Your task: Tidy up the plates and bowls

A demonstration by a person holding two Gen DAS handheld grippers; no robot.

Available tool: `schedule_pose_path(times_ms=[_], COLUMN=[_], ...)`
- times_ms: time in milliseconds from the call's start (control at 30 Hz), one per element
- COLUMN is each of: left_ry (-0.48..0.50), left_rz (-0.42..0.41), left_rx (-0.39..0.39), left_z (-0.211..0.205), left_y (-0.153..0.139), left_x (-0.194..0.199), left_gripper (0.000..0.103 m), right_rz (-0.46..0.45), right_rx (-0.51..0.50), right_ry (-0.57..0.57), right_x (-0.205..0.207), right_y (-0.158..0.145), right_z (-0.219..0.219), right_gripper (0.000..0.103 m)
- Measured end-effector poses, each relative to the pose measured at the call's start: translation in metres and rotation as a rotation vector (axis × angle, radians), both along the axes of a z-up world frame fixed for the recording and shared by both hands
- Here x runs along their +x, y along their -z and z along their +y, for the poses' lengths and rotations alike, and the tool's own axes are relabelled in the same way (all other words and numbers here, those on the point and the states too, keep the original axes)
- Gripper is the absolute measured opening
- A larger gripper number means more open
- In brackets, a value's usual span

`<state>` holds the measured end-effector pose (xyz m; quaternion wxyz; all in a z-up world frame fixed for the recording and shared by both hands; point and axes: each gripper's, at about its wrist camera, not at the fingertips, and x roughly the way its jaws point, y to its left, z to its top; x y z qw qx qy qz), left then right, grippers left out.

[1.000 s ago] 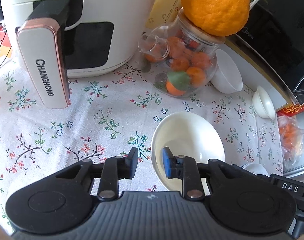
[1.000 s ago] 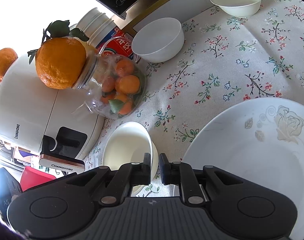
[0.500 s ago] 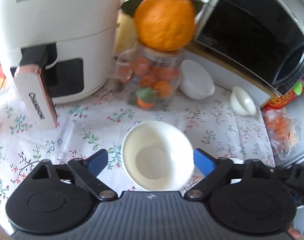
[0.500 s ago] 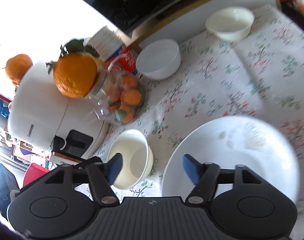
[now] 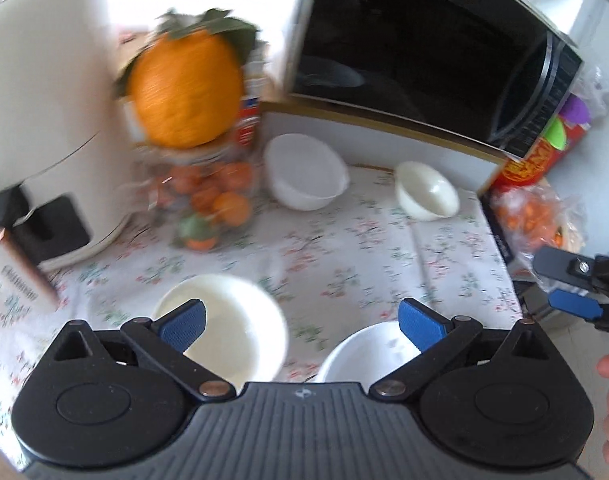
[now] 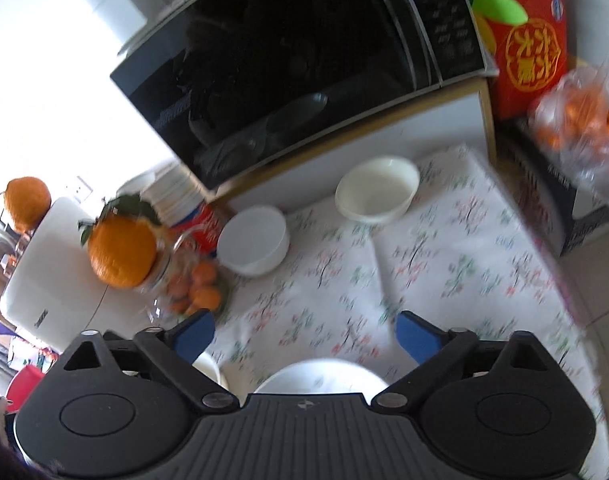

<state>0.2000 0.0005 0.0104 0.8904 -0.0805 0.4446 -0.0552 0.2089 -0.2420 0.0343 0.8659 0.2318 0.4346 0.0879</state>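
Observation:
My left gripper (image 5: pixel 300 324) hangs above the flowered tablecloth, its jaws opening wide with nothing between the blue pads. Under its left finger a cream bowl (image 5: pixel 228 320) sits upright on the cloth. A white plate (image 5: pixel 360 354) lies under its right finger. My right gripper (image 6: pixel 306 336) is also opening and holds nothing; the same white plate (image 6: pixel 320 376) lies just below it. Further back stand a white bowl (image 6: pixel 254 240) and a smaller cream bowl (image 6: pixel 378 190), both in front of the microwave. One blue pad (image 5: pixel 572 306) of the right gripper shows at the left view's right edge.
A black microwave (image 6: pixel 304 60) on a white shelf closes off the back. A white air fryer (image 5: pixel 36 120) stands at the left, beside a glass jar of oranges (image 5: pixel 208 196) with a big orange (image 5: pixel 184 96) on top. A red box (image 6: pixel 532 52) and bagged oranges (image 6: pixel 580 124) sit right, past the table edge (image 6: pixel 564 292).
Both grippers have gone from nearly shut to wide open and have lifted up and back. The cream bowl and the plate stay on the cloth, now smaller and lower in view.

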Motion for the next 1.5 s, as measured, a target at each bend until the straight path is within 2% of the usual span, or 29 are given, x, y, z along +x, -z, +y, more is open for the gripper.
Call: schedule_pose_path(times_ms=[167, 300, 400, 500, 600, 700, 867, 1000, 1200, 1333, 1500], left_ry=[0.070, 0.088, 0.090, 0.072, 0.052, 0.058, 0.099, 0.137, 0.162, 0.157, 0.157], left_rz=[-0.045, -0.069, -0.074, -0.078, -0.075, -0.092, -0.124, -0.125, -0.126, -0.115, -0.107], left_rx=[0.062, 0.111, 0.138, 0.127, 0.112, 0.102, 0.068, 0.025, -0.021, -0.064, -0.060], left_z=[-0.037, -0.063, -0.079, -0.093, -0.100, -0.109, -0.120, -0.125, -0.130, -0.130, -0.133], left_y=[-0.011, -0.008, -0.003, 0.008, 0.019, 0.031, 0.044, 0.053, 0.065, 0.074, 0.085], left_x=[0.022, 0.048, 0.071, 0.097, 0.119, 0.138, 0.160, 0.174, 0.192, 0.199, 0.206], left_gripper=[0.103, 0.103, 0.103, 0.103, 0.103, 0.102, 0.098, 0.085, 0.061, 0.049, 0.037], right_rz=[-0.027, 0.005, -0.003, 0.008, 0.009, 0.053, 0.018, 0.023, 0.050, 0.055, 0.041], right_rx=[0.024, 0.120, 0.169, 0.178, 0.216, 0.256, 0.389, 0.517, 0.538, 0.561, 0.604], right_ry=[0.070, 0.145, 0.220, 0.289, 0.304, 0.322, 0.351, 0.389, 0.440, 0.462, 0.470], right_x=[0.019, 0.041, 0.057, 0.072, 0.081, 0.093, 0.109, 0.119, 0.124, 0.126, 0.126], right_y=[0.005, 0.023, 0.038, 0.060, 0.085, 0.105, 0.124, 0.145, 0.168, 0.179, 0.186], right_z=[-0.020, -0.039, -0.053, -0.064, -0.071, -0.080, -0.089, -0.088, -0.089, -0.094, -0.094], right_gripper=[0.098, 0.098, 0.098, 0.097, 0.096, 0.087, 0.083, 0.076, 0.058, 0.049, 0.040])
